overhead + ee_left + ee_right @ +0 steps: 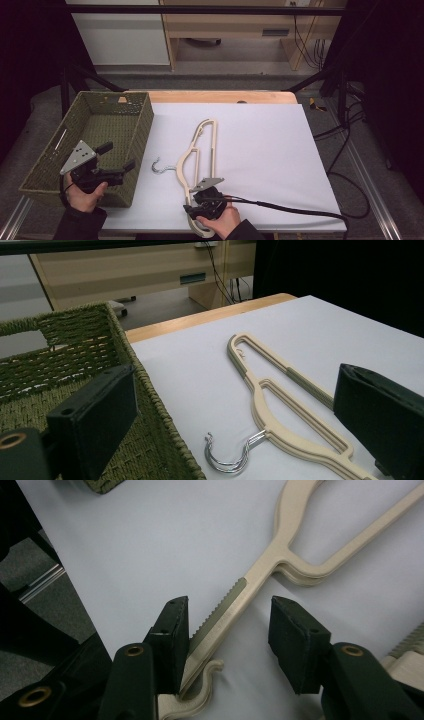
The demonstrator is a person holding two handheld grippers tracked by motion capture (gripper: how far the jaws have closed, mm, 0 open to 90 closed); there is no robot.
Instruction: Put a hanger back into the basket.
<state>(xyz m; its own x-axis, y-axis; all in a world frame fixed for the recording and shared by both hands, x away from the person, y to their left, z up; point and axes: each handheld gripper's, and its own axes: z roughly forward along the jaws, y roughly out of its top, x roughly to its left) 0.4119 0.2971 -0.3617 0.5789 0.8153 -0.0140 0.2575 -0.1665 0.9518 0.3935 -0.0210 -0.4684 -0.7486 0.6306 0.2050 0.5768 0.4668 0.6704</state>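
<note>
step in hand: right gripper [227,640], half open, straddles the hanger [240,600] arm; next, close and lift; left gripper [235,425] waits open

Cream plastic hanger [260,575] with olive ribbed strip between black jaws; olive-green woven basket [142,125]; white table sheet [260,135].

Counter [260,107] carries a sheet [265,150] over most of its top, with a strip of counter bare at the far edge. Basket [142,125] stands at the left, its right wall just beside the sheet's left edge. Hangers [197,155], stacked one on another, lie flat on the sheet right of the basket, running from the near edge toward the far side, hooks [159,167] pointing left toward the basket. Left claw [117,160] hangs over the basket's near right corner. Right claw [192,207] sits at the hangers' near end, one hanger arm between its jaws.
</note>
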